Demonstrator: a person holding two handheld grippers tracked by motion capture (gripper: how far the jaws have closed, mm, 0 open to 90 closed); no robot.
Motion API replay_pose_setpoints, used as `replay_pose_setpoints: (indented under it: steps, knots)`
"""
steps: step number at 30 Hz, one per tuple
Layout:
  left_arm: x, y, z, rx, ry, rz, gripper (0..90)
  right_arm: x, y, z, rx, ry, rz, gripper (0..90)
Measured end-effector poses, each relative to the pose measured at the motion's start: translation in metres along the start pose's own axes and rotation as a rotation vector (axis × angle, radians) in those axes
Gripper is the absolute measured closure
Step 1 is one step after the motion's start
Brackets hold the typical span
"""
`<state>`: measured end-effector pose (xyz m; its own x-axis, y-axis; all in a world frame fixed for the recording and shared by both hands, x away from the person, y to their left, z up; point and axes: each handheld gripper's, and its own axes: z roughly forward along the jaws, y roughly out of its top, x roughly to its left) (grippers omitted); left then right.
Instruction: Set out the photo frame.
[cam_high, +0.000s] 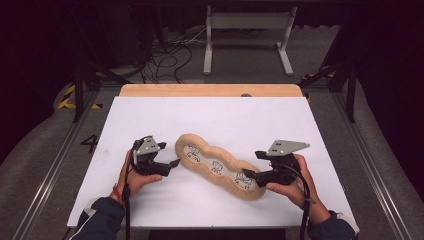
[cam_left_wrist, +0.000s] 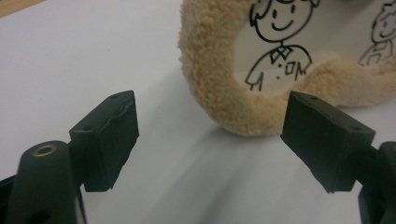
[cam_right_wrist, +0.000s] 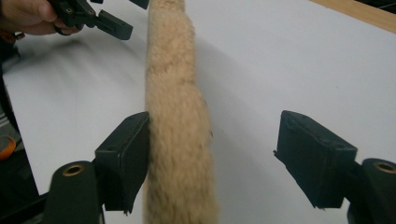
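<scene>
My right gripper (cam_high: 251, 165) has its jaws spread wide, the near end of the long, wavy, tan fleece-edged mat with cartoon figures (cam_high: 218, 166) running between them against one pad, not clamped. My left gripper (cam_high: 176, 162) stands wide and empty just beside the mat's far looped end. The mat lies diagonally on the white table (cam_high: 150, 115).

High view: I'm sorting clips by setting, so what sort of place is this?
Probably a lab recording station: a white table in a dark room, loose cables on the floor, and yellow-black hazard tape.
</scene>
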<state>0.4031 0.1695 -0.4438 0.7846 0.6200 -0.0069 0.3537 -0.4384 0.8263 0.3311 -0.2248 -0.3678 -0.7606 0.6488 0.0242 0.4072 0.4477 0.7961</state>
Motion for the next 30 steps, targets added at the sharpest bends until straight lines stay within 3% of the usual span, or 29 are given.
replay_pose_setpoints:
  steps: [2,9,10,12,14,16,19,22,25,26,30]
  knots:
    - [0.001,0.003,0.009,0.010,0.007,0.009,19.1,0.002,-0.014,-0.008,-0.038,-0.033,0.043,25.8]
    - [0.005,0.013,0.022,0.005,-0.032,-0.003,21.3,0.010,-0.045,-0.020,-0.041,-0.061,0.096,30.2]
    - [0.005,0.015,0.024,0.009,-0.046,0.011,22.7,0.011,-0.049,-0.020,-0.036,-0.061,0.113,31.9]
    - [0.004,0.020,0.027,-0.010,-0.082,-0.013,22.3,0.012,-0.057,-0.018,-0.043,-0.055,0.173,35.7]
    - [0.003,0.024,0.031,-0.012,-0.097,0.000,26.5,0.011,-0.060,-0.018,-0.057,-0.043,0.193,38.8]
    - [0.002,0.026,0.034,-0.018,-0.140,0.017,29.6,0.012,-0.061,-0.017,-0.060,-0.029,0.215,42.9]
    - [-0.001,0.027,0.033,-0.002,-0.130,0.028,31.0,0.016,-0.063,-0.016,-0.068,-0.040,0.216,48.6]
    - [0.005,0.024,0.030,-0.014,-0.157,0.006,37.6,0.020,-0.062,-0.015,-0.066,-0.077,0.204,50.5]
    - [0.006,0.023,0.029,-0.018,-0.157,-0.004,40.3,0.023,-0.061,-0.015,-0.064,-0.097,0.202,51.2]
    - [0.006,0.023,0.028,-0.015,-0.155,0.012,41.1,0.025,-0.061,-0.015,-0.067,-0.107,0.200,52.6]
    - [0.005,0.019,0.021,-0.014,-0.159,0.007,47.7,0.025,-0.064,-0.010,-0.083,-0.134,0.180,62.1]
